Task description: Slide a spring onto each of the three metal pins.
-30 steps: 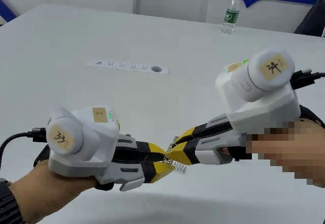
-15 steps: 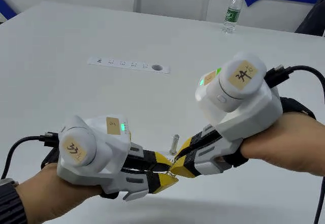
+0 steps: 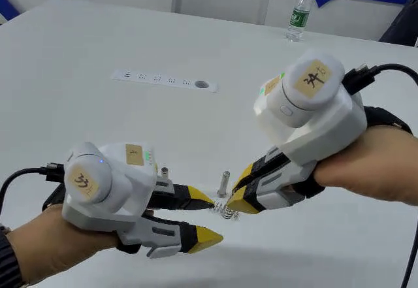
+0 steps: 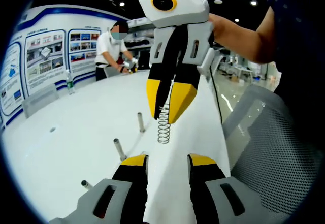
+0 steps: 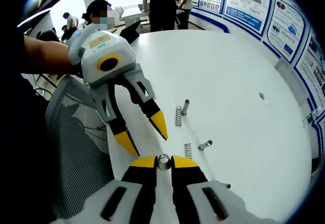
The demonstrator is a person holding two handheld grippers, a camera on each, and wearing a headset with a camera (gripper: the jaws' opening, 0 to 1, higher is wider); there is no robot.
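My right gripper [image 3: 230, 204] is shut on one end of a small steel spring [image 3: 226, 211], which hangs just above the white table [image 3: 98, 125]. In the left gripper view that spring [image 4: 163, 126] dangles from the right gripper [image 4: 163, 116], straight ahead of my left gripper [image 4: 167, 158], whose jaws stand open and hold nothing. The head view shows the left gripper [image 3: 215, 220] a little left of the spring. Two short metal pins [image 3: 223, 183] [image 3: 164, 172] stand just behind the jaws. A third pin [image 4: 86, 185] is nearer. Two loose springs [image 5: 178, 116] [image 5: 188, 150] rest beside pins.
A white power strip [image 3: 163, 80] lies flat at mid-table and a water bottle [image 3: 298, 12] stands at the far edge. A grey mesh chair [image 4: 264, 148] is at the table's near side. People stand in the background [image 5: 162, 0].
The left gripper has opened and drawn back from the spring, where its tips met the right gripper's earlier. The right gripper keeps hold of the spring.
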